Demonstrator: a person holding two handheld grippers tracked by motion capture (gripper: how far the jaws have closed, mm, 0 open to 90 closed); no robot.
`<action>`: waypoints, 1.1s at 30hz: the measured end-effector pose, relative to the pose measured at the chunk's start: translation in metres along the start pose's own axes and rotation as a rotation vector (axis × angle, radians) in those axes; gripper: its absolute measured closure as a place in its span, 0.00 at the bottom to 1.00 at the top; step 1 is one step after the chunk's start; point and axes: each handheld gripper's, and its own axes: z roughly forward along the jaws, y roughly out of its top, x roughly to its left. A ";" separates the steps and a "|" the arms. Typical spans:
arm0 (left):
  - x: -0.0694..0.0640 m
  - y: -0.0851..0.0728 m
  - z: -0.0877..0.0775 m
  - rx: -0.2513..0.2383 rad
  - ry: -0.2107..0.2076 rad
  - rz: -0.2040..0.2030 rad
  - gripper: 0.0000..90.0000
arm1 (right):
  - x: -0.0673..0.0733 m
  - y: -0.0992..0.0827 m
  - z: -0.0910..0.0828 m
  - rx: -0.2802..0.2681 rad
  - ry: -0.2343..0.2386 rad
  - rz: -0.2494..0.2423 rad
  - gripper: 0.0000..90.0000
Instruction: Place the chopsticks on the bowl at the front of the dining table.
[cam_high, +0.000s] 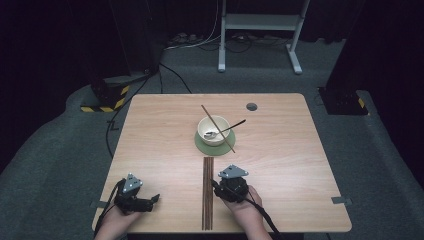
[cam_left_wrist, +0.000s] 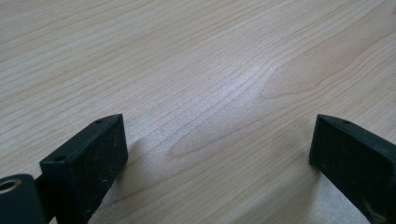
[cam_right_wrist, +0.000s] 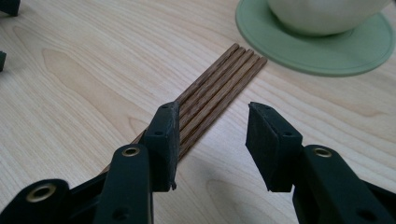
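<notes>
The right gripper (cam_right_wrist: 212, 140) hangs half open over the bundled chopsticks (cam_right_wrist: 219, 88), grasping nothing; they run under its left jaw. The left gripper (cam_left_wrist: 217, 154) gapes wide over bare table (cam_left_wrist: 196, 56).

Counter (cam_high: 150, 150): pale wood-grain top with a small round grey opening (cam_high: 251, 106) near its far right edge. Bowl (cam_high: 213, 130): cream, stood on a round green coaster (cam_high: 200, 145) at the centre of the counter. Spoon (cam_high: 225, 131): lay in the bowl, its dark handle pointing to the far right. Single brown chopstick (cam_high: 218, 128): rested slantwise across the bowl's rim. Floor (cam_high: 45, 150): grey carpet. White metal stand (cam_high: 260, 30): stood beyond the counter, with cables (cam_high: 200, 42) beside its feet. Black-and-yellow striped base (cam_high: 105, 97): sat on the floor, far left.
</notes>
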 end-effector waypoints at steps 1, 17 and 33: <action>0.000 0.000 0.000 0.001 0.001 0.001 0.05 | -0.001 0.000 0.001 0.003 0.003 0.005 0.61; -0.001 0.000 -0.001 0.000 0.000 0.001 0.05 | 0.005 -0.004 0.021 0.039 -0.016 0.019 0.77; -0.001 -0.001 -0.001 -0.001 0.000 0.003 0.06 | 0.008 -0.006 0.028 0.070 -0.025 0.001 0.74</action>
